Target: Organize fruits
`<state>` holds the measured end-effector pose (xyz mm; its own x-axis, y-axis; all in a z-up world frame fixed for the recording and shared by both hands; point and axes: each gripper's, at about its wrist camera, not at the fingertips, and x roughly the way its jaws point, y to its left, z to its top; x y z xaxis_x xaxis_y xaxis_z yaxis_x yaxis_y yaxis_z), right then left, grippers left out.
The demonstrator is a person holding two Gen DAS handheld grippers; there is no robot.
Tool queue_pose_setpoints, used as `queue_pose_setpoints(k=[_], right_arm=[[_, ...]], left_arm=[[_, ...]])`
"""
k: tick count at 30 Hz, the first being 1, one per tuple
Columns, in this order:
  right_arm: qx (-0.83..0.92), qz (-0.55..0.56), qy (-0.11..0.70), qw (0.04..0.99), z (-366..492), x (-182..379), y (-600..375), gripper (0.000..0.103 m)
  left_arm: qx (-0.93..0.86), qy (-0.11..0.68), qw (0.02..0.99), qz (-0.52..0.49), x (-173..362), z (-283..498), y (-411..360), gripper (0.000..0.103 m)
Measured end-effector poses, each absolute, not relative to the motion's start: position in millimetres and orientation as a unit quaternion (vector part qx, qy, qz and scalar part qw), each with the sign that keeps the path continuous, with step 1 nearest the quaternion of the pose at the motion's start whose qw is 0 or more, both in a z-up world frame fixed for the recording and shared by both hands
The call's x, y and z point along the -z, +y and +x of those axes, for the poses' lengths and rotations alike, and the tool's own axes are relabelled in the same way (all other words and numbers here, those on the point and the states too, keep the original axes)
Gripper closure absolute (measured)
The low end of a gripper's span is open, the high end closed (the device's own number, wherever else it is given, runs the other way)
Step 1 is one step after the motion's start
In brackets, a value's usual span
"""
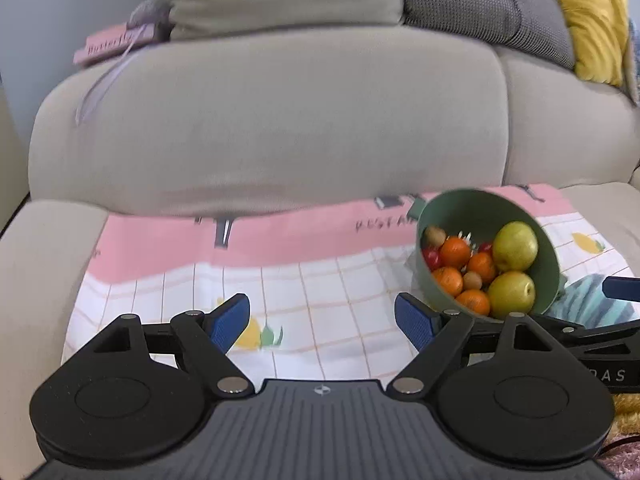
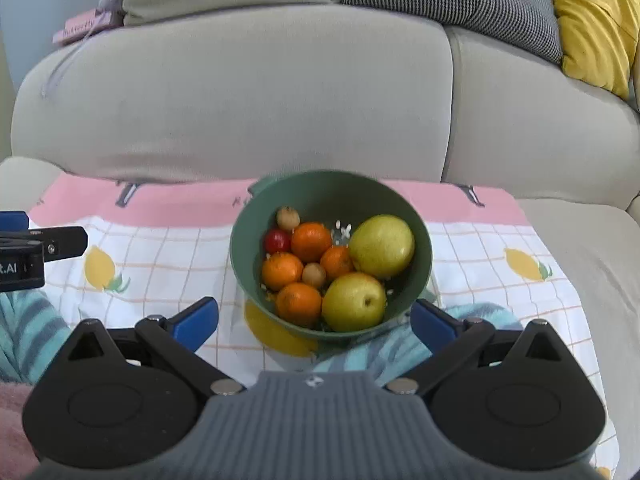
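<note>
Green bowl (image 2: pixel 416 216) of mixed fruit on a checked cloth (image 2: pixel 160 248) over a sofa seat (image 2: pixel 580 232), tilted toward the near side. Right gripper (image 2: pixel 316 320) wide and empty, near edge of the bowl between its fingers. Left gripper (image 1: pixel 322 320) wide and empty, over bare cloth left of the bowl. Risk: soft cushion, tilted bowl; a nudge on the rim likely spills pears (image 2: pixel 382 246) and oranges (image 2: pixel 311 241). Round fruit, likely to slip from a shallow pinch.

Fruits (image 2: pixel 312 240) sit in a bowl (image 2: pixel 332 188) on a cloth (image 2: pixel 160 248) (sofa (image 2: pixel 240 92) behind)
</note>
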<state>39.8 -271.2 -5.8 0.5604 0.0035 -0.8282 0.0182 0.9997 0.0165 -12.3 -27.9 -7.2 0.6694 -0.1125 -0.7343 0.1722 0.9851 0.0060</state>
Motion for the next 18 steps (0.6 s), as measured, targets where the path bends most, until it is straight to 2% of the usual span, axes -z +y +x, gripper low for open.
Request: queue_pose_setpoints(k=[18], right_arm=[[-0.011,0.013,0.462,0.887,37.1,10.0,-268.0,0.004]], left_arm=[[0.061,0.409,0.908,0.068,16.5,-20.5,-32.4,0.007]])
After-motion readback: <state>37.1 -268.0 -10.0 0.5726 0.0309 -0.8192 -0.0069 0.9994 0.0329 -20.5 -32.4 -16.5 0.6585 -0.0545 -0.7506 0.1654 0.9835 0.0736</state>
